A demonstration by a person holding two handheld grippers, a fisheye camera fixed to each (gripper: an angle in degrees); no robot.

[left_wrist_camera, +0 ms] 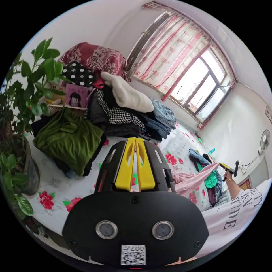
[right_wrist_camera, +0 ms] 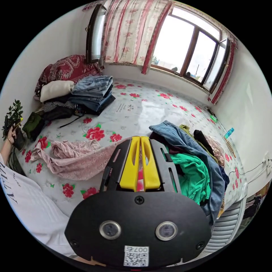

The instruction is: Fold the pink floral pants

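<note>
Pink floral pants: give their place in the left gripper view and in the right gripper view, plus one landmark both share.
Left gripper view: the pink floral pants stretch right of the yellow claw, up toward the other claw at right.
Right gripper view: the pants lie spread left of the claw on the flowered sheet.
Shared landmark: the folded jeans stack below the window.

- Bed sheet [right_wrist_camera: 147, 107]: open stretch toward the window, passable.
- Folded clothes stack [right_wrist_camera: 85, 95]: blocks far left corner.
- Loose garment heap [right_wrist_camera: 195, 164]: crowds right edge.
- Potted plant [left_wrist_camera: 25, 93]: beside green garment [left_wrist_camera: 68, 138].
</note>
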